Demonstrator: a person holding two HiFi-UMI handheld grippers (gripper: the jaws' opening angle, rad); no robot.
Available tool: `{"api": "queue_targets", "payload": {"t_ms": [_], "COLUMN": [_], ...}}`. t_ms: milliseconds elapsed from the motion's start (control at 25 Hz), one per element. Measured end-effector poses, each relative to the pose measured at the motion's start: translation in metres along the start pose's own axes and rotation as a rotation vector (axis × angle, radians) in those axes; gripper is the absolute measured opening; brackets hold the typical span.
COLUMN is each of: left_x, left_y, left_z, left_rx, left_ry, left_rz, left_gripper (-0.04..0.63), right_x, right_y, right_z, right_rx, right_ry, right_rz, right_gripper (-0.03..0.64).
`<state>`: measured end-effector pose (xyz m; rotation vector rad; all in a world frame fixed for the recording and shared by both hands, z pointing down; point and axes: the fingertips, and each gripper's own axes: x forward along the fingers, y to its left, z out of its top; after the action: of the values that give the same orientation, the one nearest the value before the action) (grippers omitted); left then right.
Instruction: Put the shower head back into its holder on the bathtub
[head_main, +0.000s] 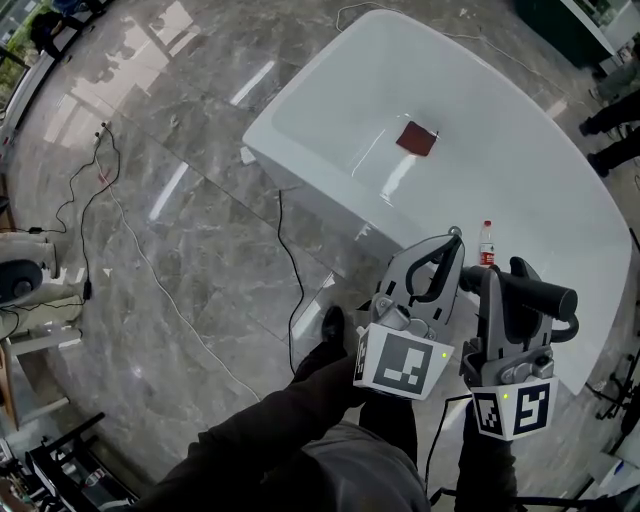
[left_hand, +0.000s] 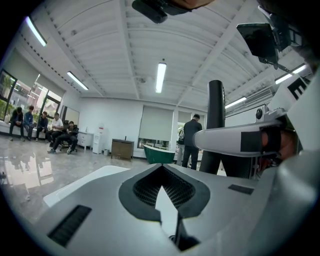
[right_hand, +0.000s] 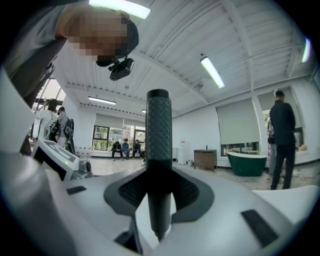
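Shower head (head_main: 545, 296), clamped in right tongs (right_hand: 159, 175)

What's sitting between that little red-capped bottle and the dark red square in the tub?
Nothing. In the head view, only bare white bathtub surface runs from the bottle to the red square.

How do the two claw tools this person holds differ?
The left gripper's jaws are shut on nothing; the right gripper's clamp a dark textured handle. In the head view the left gripper slants toward the right gripper, which points straighter ahead. Both are grey with marker cubes.
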<state>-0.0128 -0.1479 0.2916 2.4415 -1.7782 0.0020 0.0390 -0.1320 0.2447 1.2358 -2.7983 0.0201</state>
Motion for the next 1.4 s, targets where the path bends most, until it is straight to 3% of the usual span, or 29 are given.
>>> {"api": "queue_targets", "payload": {"t_ms": [760, 960, 1000, 1120, 1160, 1400], "left_x": [0.012, 0.006, 0.004, 0.005, 0.007, 0.009], "left_y": [0.015, 0.037, 0.040, 0.035, 0.029, 0.009], "left_z": [-0.055, -0.048, -0.051, -0.065, -0.064, -0.056], "left_rx": [0.011, 0.233, 0.208, 0.018, -0.005, 0.011], "left_ry": [-0.008, -0.084, -0.063, 0.018, 0.019, -0.019], "left_rz": [-0.011, -0.035, -0.028, 0.013, 0.017, 0.002], "left_gripper": [0.003, 0.003, 0.003, 0.003, 0.003, 0.003], "right_x": [0.016, 0.036, 0.040, 0.035, 0.028, 0.013], "right_y": [-0.008, 0.013, 0.016, 0.008, 0.003, -0.005], "right_z": [-0.068, -0.087, -0.087, -0.082, -0.080, -0.077], "right_rx": [-0.007, 0.000, -0.007, -0.021, -0.019, -0.015], "right_ry": [-0.001, -0.012, -0.019, -0.018, -0.008, 0.001], "right_rz": [-0.035, -0.011, -0.012, -0.018, -0.022, -0.032], "right_gripper": [0.132, 0.132, 0.132, 0.132, 0.132, 0.132]}}
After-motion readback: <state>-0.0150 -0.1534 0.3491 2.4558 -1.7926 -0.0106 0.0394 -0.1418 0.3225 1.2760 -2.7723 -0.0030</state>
